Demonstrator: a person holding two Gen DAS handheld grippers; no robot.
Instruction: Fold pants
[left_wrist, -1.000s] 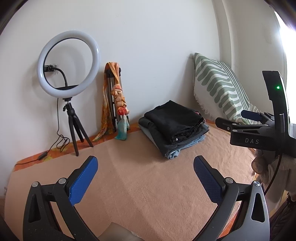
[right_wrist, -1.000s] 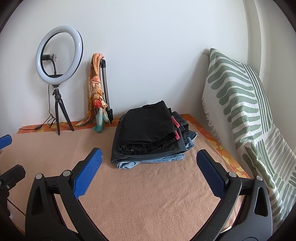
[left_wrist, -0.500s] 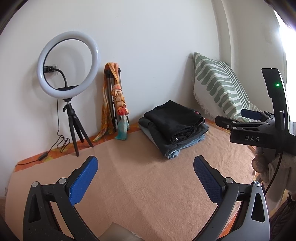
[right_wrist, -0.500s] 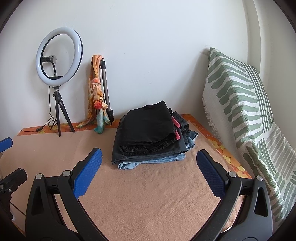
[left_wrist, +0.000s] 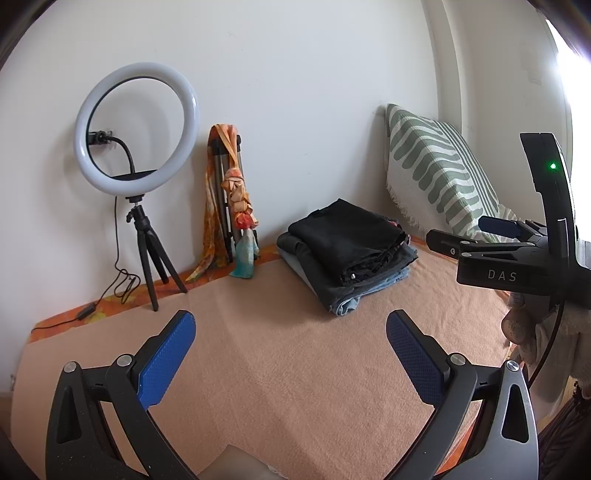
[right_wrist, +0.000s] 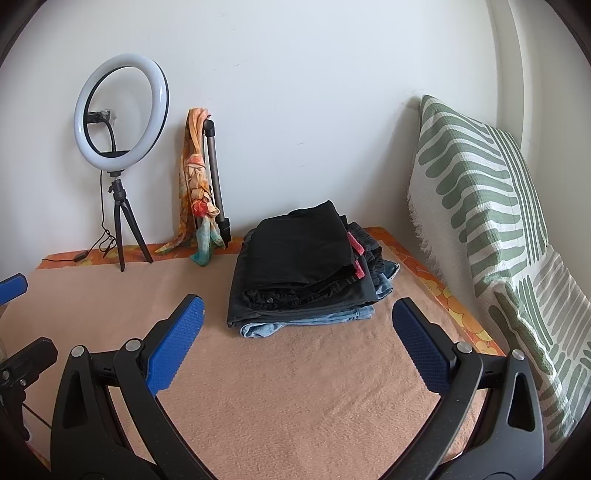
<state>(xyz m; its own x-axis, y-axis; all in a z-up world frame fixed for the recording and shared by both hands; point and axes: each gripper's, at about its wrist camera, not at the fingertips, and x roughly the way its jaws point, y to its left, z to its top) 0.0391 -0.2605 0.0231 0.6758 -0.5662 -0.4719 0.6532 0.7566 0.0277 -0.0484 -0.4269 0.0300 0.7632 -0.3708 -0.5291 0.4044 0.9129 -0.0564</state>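
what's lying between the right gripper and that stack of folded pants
Only bare peach blanket separates the open right gripper from the stack of folded pants, seen in the right wrist view.

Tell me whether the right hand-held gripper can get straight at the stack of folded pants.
Probably yes: the right hand-held gripper is open and aimed at the stack of folded pants, with only bare blanket between them.

I look down on a flat bed-like surface covered by a peach terry blanket (right_wrist: 295, 387), with an orange floral sheet (right_wrist: 436, 291) showing along its edges. At my twelve o'clock lies a stack of folded pants (right_wrist: 306, 273), black pairs over light blue denim. At ten o'clock a white ring light on a black tripod (right_wrist: 120, 110) stands by the wall. Around eleven o'clock an orange patterned scarf (right_wrist: 197, 184) trails onto the sheet. At two o'clock a green-and-white striped cushion (right_wrist: 491, 206) rests on the edge.
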